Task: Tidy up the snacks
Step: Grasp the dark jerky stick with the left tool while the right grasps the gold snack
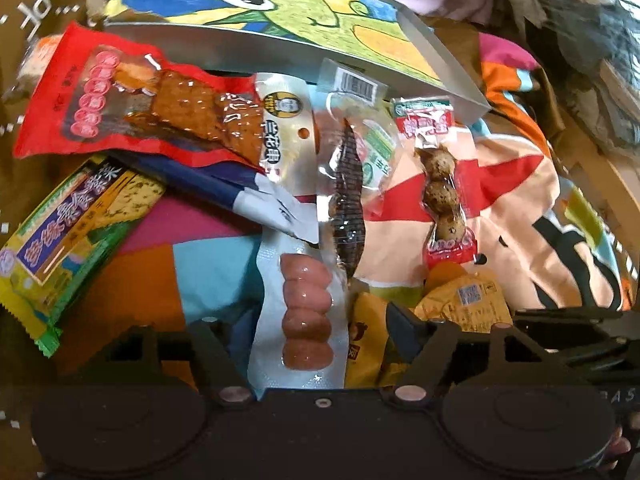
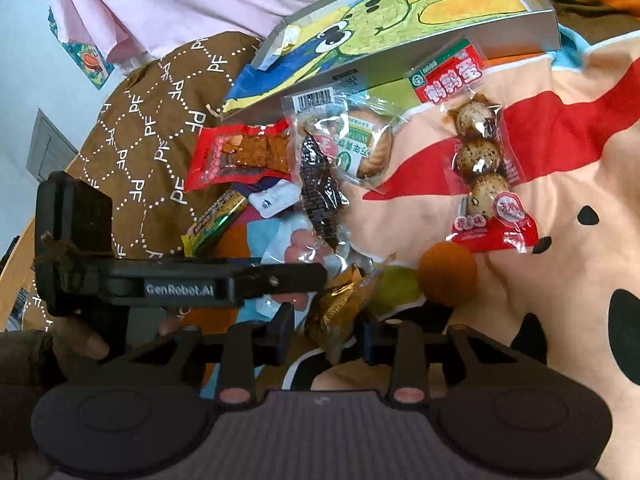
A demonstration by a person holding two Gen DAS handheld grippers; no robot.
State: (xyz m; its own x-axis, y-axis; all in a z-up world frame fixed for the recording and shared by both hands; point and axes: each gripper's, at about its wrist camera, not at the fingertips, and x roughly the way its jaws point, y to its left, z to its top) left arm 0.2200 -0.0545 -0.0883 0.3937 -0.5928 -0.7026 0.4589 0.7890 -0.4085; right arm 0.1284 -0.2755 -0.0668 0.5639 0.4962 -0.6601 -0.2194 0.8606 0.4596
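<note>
While lying on a patterned bedspread (image 2: 560,152), holds a golden snack packet (image 2: 340,312) between right fingers (image 2: 372,336); left fingers (image 1: 404,328) spread around a pink sausage pack (image 1: 306,308), beside quail egg pack (image 1: 442,188).

Your snacks lie on a colourful patterned bedspread (image 2: 568,128): quail egg packet (image 2: 482,168), red tofu packet (image 1: 132,96), green bar wrapper (image 1: 68,240), and a cartoon-printed box (image 2: 400,28).

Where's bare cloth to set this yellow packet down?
Right of the quail eggs, the peach cloth lies bare out to the black spots. Left of them it is crowded: dark strip, red tofu pack, sausages, all overlapping below the box.
</note>
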